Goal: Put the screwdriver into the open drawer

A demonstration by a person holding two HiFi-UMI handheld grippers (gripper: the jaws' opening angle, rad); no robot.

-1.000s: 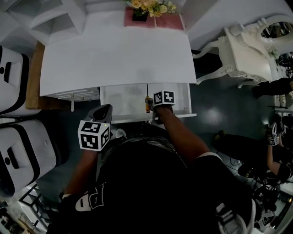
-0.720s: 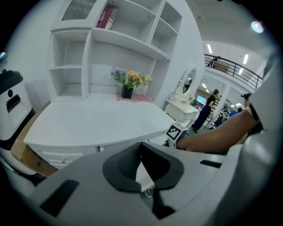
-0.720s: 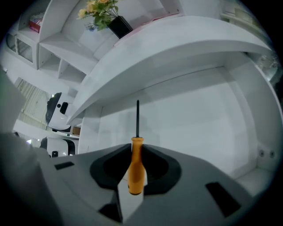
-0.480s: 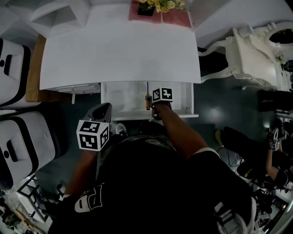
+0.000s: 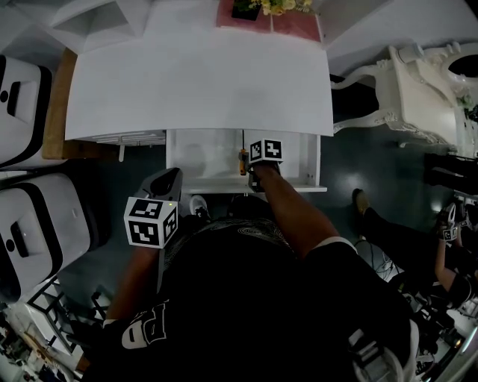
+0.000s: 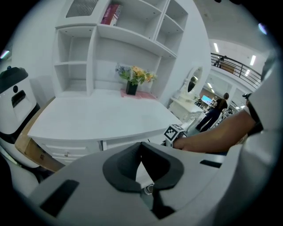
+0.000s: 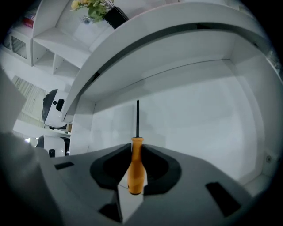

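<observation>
The screwdriver (image 5: 242,158) has an orange handle and a thin dark shaft that points toward the back of the open drawer (image 5: 202,160). My right gripper (image 5: 252,166) is shut on the handle and holds it over the drawer. In the right gripper view the handle (image 7: 136,170) sits between the dark pads of my right gripper (image 7: 137,149), and the shaft hangs above the drawer's white floor (image 7: 199,110). My left gripper (image 5: 170,179) hangs in front of the desk, left of the drawer. In its own view, my left gripper (image 6: 141,148) is shut on nothing.
A white desk top (image 5: 194,82) overhangs the drawer; flowers (image 5: 258,7) on a pink mat stand at its back. A closed drawer (image 5: 119,140) is to the left. White machines (image 5: 22,89) stand at the left, an ornate white dresser (image 5: 418,82) at the right.
My right gripper has sunk a little toward the drawer with the screwdriver still in it. My left gripper has stayed about where it was.
</observation>
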